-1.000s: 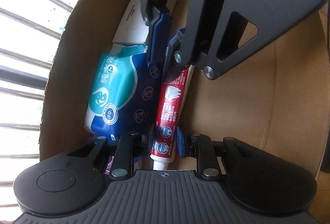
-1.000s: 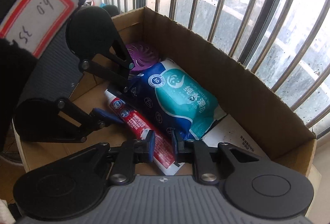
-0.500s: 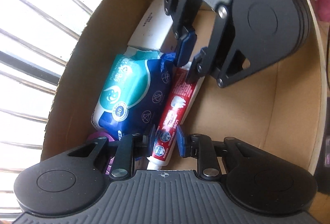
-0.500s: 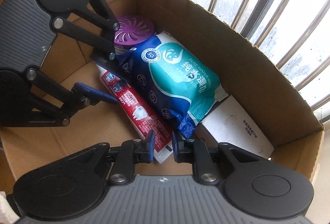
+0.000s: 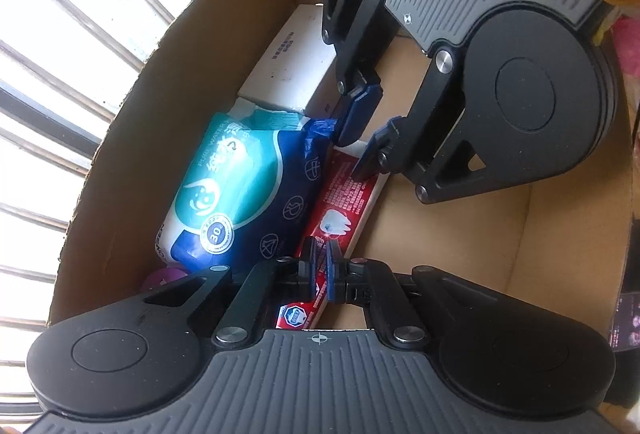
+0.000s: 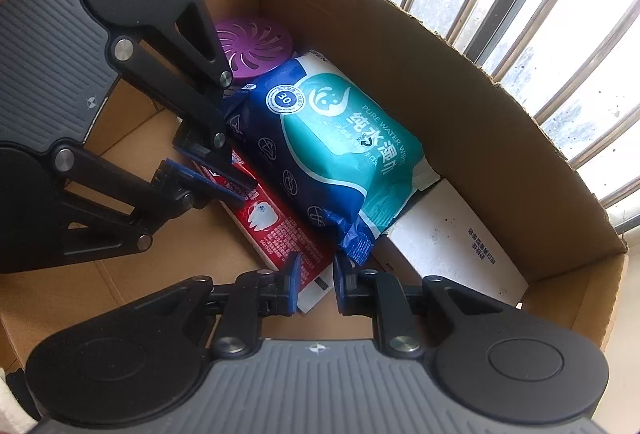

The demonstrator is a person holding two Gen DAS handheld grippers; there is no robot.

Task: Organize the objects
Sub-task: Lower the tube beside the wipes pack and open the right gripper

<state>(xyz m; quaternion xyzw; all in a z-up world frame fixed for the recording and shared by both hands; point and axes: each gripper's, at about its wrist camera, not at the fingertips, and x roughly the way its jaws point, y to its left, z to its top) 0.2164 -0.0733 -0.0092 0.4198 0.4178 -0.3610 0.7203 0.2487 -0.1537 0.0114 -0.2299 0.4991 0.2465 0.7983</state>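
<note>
Closing over the last half second, the left gripper now has its jaws pressed together and empty above the toothpaste box. This box lies on the carton floor beside the wipes pack. The right gripper is narrowed, gripping nothing. Placement appears complete.

Left gripper jaws just closed nearly together, lifted off red toothpaste tube; right gripper drawn back too.

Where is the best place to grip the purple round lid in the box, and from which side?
Probably grip the purple lid across its rim from above: it lies flat in the box corner, with the wipes pack against one side and cardboard walls close by.
</note>
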